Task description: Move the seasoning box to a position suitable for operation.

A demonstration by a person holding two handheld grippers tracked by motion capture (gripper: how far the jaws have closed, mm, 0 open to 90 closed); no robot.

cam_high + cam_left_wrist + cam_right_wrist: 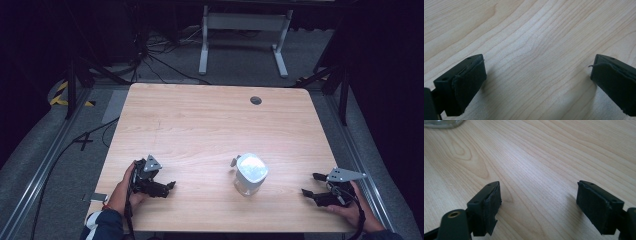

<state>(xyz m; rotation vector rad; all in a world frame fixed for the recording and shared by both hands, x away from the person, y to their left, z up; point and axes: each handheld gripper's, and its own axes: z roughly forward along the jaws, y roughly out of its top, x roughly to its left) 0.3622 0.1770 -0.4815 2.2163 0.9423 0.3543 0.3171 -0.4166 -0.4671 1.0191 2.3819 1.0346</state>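
I could read no text, label, brand, number or sign in any of the views.
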